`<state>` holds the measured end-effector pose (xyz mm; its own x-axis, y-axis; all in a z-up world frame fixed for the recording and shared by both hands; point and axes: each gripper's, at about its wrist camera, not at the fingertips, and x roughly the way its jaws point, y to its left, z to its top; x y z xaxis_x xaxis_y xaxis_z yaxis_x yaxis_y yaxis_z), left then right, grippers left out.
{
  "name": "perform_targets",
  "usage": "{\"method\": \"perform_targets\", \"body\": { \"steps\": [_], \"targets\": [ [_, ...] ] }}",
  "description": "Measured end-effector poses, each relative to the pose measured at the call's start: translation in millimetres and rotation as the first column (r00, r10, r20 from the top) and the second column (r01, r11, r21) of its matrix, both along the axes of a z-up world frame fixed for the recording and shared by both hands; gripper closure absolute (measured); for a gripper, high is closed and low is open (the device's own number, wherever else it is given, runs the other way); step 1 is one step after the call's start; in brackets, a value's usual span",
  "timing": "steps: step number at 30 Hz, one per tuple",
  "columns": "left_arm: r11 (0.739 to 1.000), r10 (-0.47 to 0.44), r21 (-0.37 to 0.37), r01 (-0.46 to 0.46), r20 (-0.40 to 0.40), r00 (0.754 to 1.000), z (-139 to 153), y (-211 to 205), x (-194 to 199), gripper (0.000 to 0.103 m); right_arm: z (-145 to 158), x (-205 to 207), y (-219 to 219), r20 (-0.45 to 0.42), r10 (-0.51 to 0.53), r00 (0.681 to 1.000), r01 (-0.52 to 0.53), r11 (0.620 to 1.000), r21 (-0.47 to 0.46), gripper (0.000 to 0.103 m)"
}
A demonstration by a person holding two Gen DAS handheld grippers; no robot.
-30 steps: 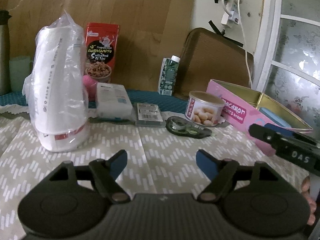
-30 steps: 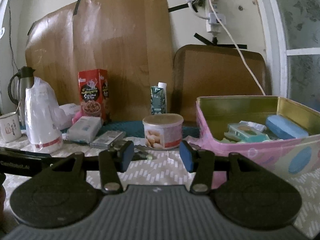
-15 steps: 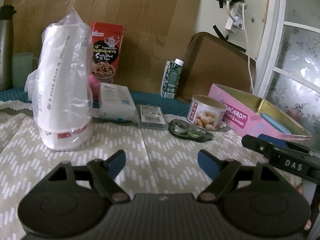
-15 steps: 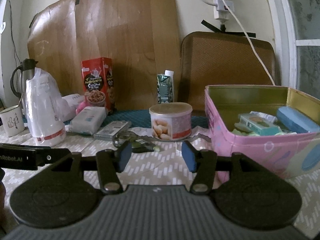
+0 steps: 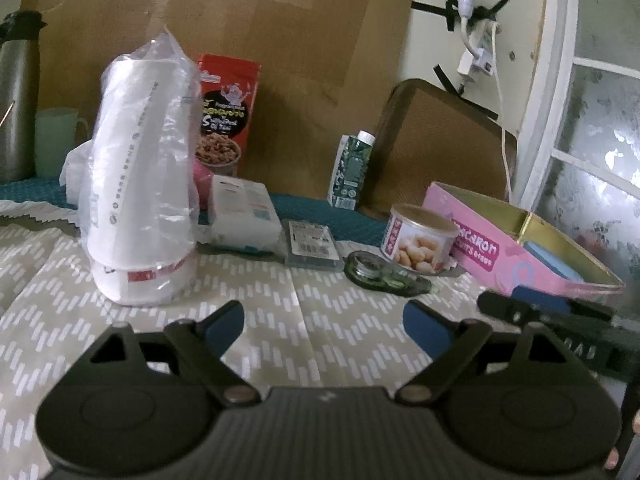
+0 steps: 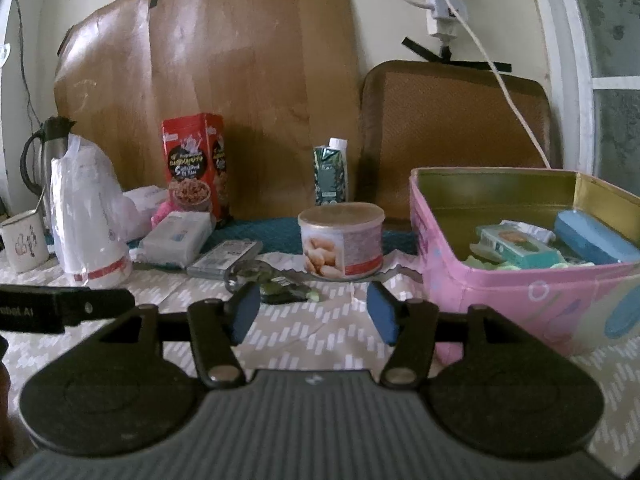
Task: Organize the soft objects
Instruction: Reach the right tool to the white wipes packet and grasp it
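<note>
A white tissue pack point(image 5: 244, 214) lies on the table behind a bagged stack of white cups point(image 5: 142, 216); it also shows in the right wrist view point(image 6: 178, 238). A pink soft thing point(image 6: 163, 212) sits behind it by the red snack box. The pink tin box point(image 6: 516, 288) at the right holds a blue sponge point(image 6: 596, 238) and a green pack point(image 6: 520, 246). My left gripper point(image 5: 322, 324) is open and empty above the cloth. My right gripper point(image 6: 312, 312) is open and empty, left of the tin.
A nut can point(image 6: 340, 246), a tape dispenser point(image 5: 380, 274), a flat grey packet point(image 5: 312, 242), a milk carton point(image 5: 352, 170), a red snack box point(image 5: 224, 114), a thermos point(image 5: 16, 100) and a mug point(image 6: 24, 240) stand about. A brown board and a wall stand behind.
Both grippers have pulled back and risen slightly, so the table items sit lower and smaller in view. Both stay open and empty.
</note>
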<state>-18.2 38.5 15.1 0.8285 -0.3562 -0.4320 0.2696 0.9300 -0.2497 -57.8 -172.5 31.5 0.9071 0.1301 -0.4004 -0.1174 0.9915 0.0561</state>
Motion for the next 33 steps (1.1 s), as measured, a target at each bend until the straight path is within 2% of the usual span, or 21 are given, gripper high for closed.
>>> {"method": "perform_targets", "body": {
  "steps": [3,6,10,13,16,21,25,30,31,33],
  "targets": [
    [0.999,0.032,-0.024,-0.032,-0.002,0.999,0.2,6.1,0.4,0.012,-0.9,4.8,4.3,-0.023,0.049,0.999,-0.049,0.999,-0.01,0.042],
    [0.997,0.059,-0.059,-0.06,-0.009,0.998,-0.3,14.0,1.5,0.012,2.9,11.0,15.5,-0.007,0.108,0.994,-0.108,0.993,-0.054,0.042],
    [0.988,0.104,-0.116,-0.104,-0.008,0.995,-0.4,25.9,0.8,0.011,13.0,37.8,29.9,-0.011,0.17,0.985,-0.171,0.982,-0.083,0.042],
    [0.979,0.134,-0.158,-0.131,0.005,0.991,-0.3,34.7,-2.3,0.011,18.8,66.8,35.7,-0.038,0.213,0.976,-0.215,0.975,-0.057,0.042],
    [0.969,0.167,-0.192,-0.154,0.053,0.985,1.9,41.0,-10.9,0.011,21.7,100.6,43.0,-0.083,0.253,0.964,-0.255,0.967,-0.01,0.042],
    [0.948,0.252,-0.228,-0.221,0.116,0.961,5.3,48.6,-22.7,0.01,15.4,147.6,76.2,-0.157,0.32,0.934,-0.321,0.947,0.02,0.041],
    [0.943,0.278,-0.228,-0.242,0.143,0.95,6.7,48.8,-26.8,0.01,8.7,171.3,100.8,-0.199,0.336,0.921,-0.332,0.942,0.053,0.029],
    [0.946,0.267,-0.23,-0.229,0.151,0.952,8.0,47.8,-25.8,0.008,-7.2,189.0,125.5,-0.259,0.346,0.902,-0.349,0.936,0.036,0.021],
    [0.945,0.267,-0.234,-0.228,0.149,0.952,7.7,48.4,-26.1,0.008,-11.6,190.7,127.7,-0.269,0.337,0.902,-0.341,0.939,0.034,0.016],
    [0.943,0.268,-0.242,-0.229,0.143,0.953,6.4,49.8,-25.8,0.008,-16.0,193.2,125.2,-0.273,0.333,0.903,-0.328,0.942,0.065,0.014]
  ]
}}
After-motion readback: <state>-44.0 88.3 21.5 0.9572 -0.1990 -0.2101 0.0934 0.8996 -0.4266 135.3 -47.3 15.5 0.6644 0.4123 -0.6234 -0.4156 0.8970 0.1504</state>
